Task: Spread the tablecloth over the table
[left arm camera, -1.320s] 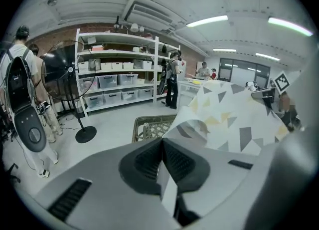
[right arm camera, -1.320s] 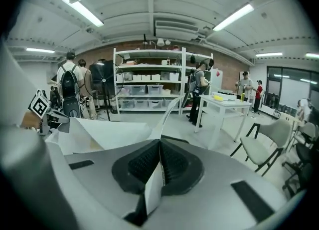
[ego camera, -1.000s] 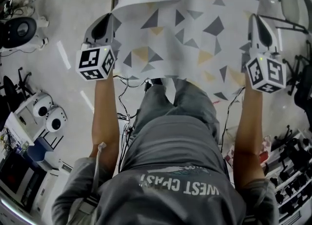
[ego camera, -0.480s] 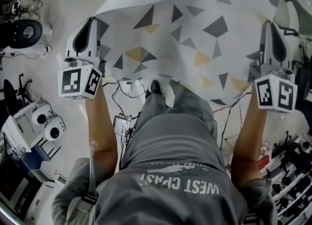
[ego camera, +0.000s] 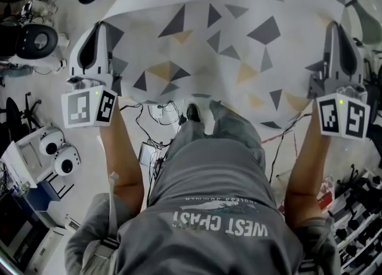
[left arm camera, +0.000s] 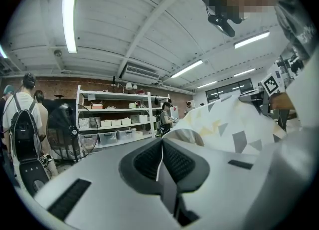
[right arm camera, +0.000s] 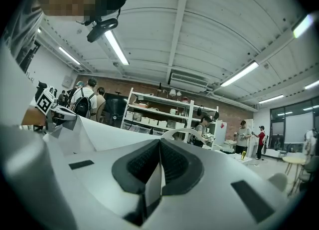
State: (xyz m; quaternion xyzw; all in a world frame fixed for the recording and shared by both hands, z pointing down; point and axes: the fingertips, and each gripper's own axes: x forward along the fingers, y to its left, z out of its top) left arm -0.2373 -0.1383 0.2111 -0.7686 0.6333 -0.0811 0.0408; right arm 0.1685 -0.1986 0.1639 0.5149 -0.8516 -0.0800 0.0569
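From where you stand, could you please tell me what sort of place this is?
Probably a robotics lab or workshop: shelves of storage bins against a brick wall, white machines and loose cables on the floor.

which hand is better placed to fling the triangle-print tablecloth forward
Neither, I'd judge: the left gripper and the right gripper each clamp a near corner of the white tablecloth with grey and yellow triangles, about level, so both should move together.
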